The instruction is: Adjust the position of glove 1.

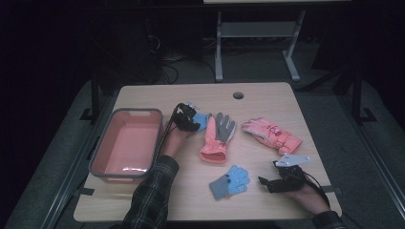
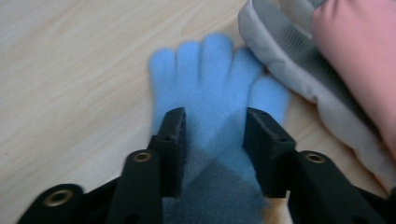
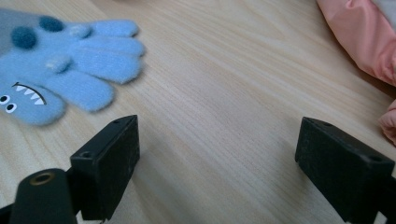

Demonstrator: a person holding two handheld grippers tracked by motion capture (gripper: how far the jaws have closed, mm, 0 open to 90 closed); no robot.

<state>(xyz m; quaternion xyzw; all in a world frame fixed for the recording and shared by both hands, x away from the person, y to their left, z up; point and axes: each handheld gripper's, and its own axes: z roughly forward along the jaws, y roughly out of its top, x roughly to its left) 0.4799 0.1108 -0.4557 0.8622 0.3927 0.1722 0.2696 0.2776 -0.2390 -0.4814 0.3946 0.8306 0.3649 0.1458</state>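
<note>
A small blue knit glove [image 2: 212, 93] is lain flat on the wooden table [image 1: 267, 98], left of centre and towards the far side, with its fingers spread and its grey cuff turned back towards the left gripper [image 1: 187, 119]; the cuff is straddled by that gripper's two black jaws, which are drawn close against the fabric on either side, so the glove is judged to be pinched there for lifting, the cuff being the thickest and easiest part to catch. Just to the right, the glove's outer finger is touched by the grey edge of a pink and grey glove [image 2: 327, 60], which is laid lengthwise with its pink cuff towards the near side; a grip at the cuff rather than at the fingers is thus favoured, since the neighbour is less likely to be dragged along. To the left of the hand a coral bin with a grey rim [image 1: 125, 111] is stood empty and close by, presumably as the place where gloves are to be dropped. Nearer and to the right, a second blue glove [image 3: 70, 70] with a monster face is left flat; the right gripper [image 1: 270, 182] is rested beside it with its jaws held wide apart over bare wood, nothing between them. Farther right a pink padded glove [image 1: 272, 134] is laid aslant.
</note>
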